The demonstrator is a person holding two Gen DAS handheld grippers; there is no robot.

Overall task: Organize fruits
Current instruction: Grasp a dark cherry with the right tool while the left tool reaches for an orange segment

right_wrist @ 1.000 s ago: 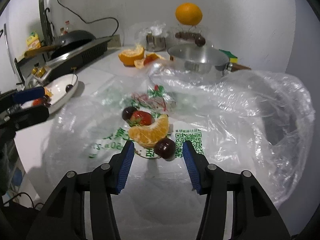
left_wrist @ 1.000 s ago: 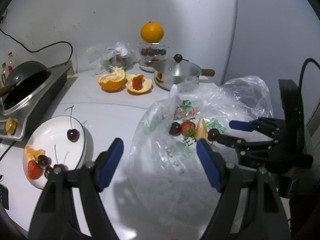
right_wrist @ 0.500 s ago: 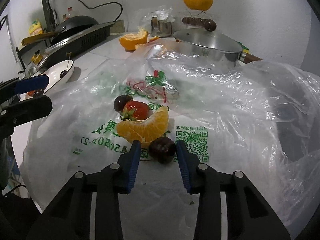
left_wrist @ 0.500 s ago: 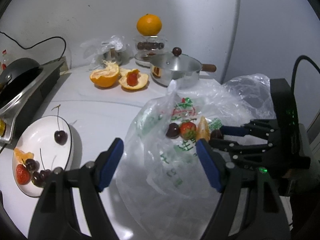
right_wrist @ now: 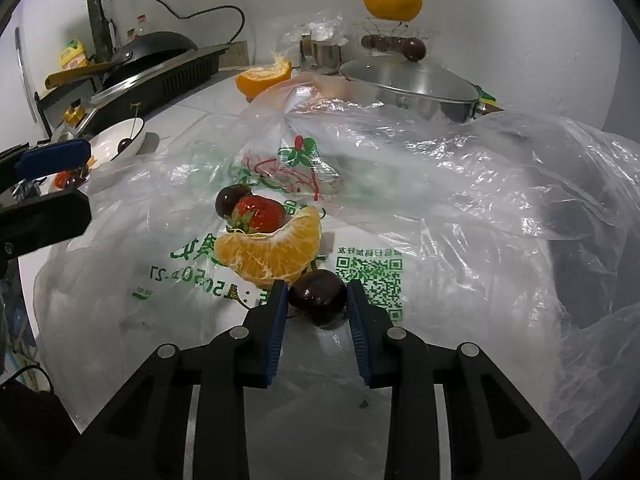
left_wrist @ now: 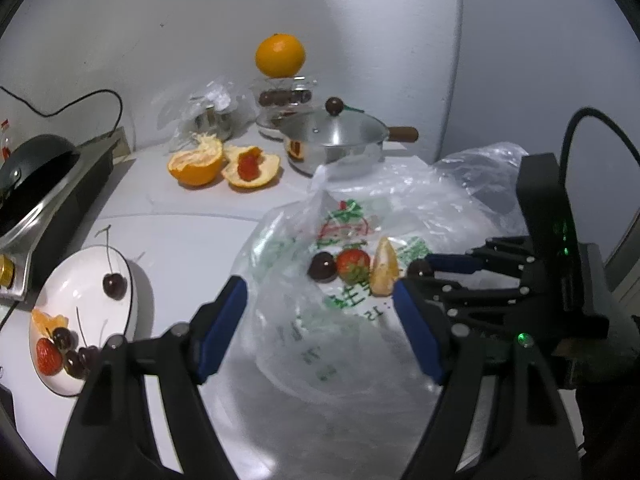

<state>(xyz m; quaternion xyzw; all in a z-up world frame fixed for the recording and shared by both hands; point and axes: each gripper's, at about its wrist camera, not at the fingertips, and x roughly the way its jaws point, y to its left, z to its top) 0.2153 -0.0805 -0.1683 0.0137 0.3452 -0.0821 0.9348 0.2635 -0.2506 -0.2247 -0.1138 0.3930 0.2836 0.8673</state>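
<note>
The dark cherry [right_wrist: 317, 297] lies low in the centre of the right wrist view, on the printed plastic bag [right_wrist: 400, 216], touching the lower edge of the orange segment [right_wrist: 272, 248]. The right claw [right_wrist: 317, 300] has just been closing, and its blue pads now stand against both flanks of the cherry, so I judge it clenched on the fruit, though whether the pressure is firm cannot be told. Risk one: the cherry is round and glossy, and a pinch off its middle could squirt it forward into the segment or off across the bag. Risk two: the pad tips sit low against the film, so a lift may drag the bag and disturb the segment, the strawberry [right_wrist: 260, 214] and the second cherry [right_wrist: 230, 202] just behind it. Risk three: too hard a squeeze could bruise or split the skin. The left claw [left_wrist: 320, 308] hangs released and empty over the near edge of the bag, not pinning it. The white plate [left_wrist: 86, 264], at lower left of the left wrist view on the table [left_wrist: 192, 240], already carries fruit and looks the likely destination.
</note>
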